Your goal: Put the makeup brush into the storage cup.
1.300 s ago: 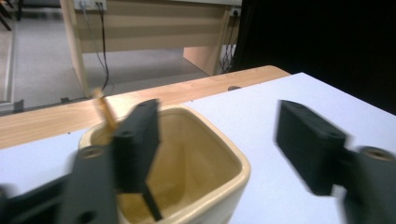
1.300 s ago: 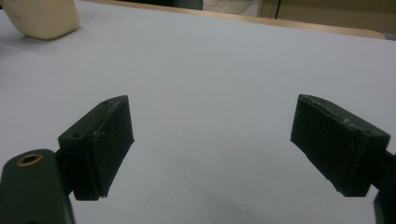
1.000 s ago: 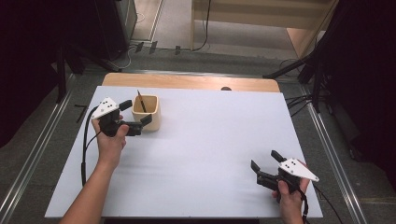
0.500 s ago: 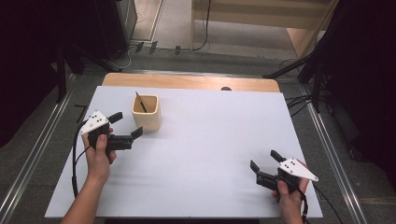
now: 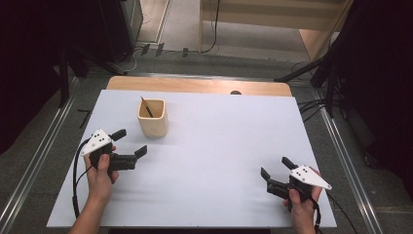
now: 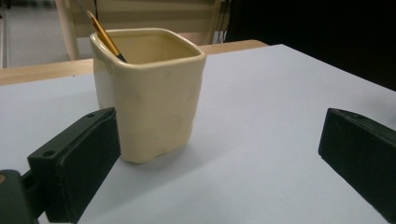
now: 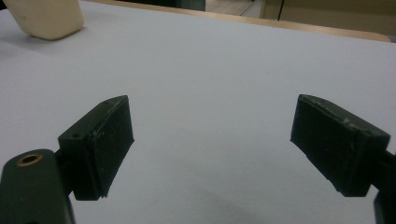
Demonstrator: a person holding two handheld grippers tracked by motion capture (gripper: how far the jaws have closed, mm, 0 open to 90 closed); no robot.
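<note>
Left gripper (image 5: 130, 142) fingers apart, empty, near cup (image 5: 153, 117) at its 1 o'clock on desk (image 5: 219, 146); right gripper (image 5: 275, 168) fingers apart; keep clear, avoid nudging pencil (image 5: 146, 107) inside.

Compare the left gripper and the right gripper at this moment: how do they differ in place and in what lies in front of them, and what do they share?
The left gripper sits near the cream cup, apart from it; the right gripper sits at the table's near right corner, far from the cup. The left gripper's jaws point toward the cup, which holds a brush; the right gripper's jaws face bare white table. Both are open, empty and hand-held.
</note>
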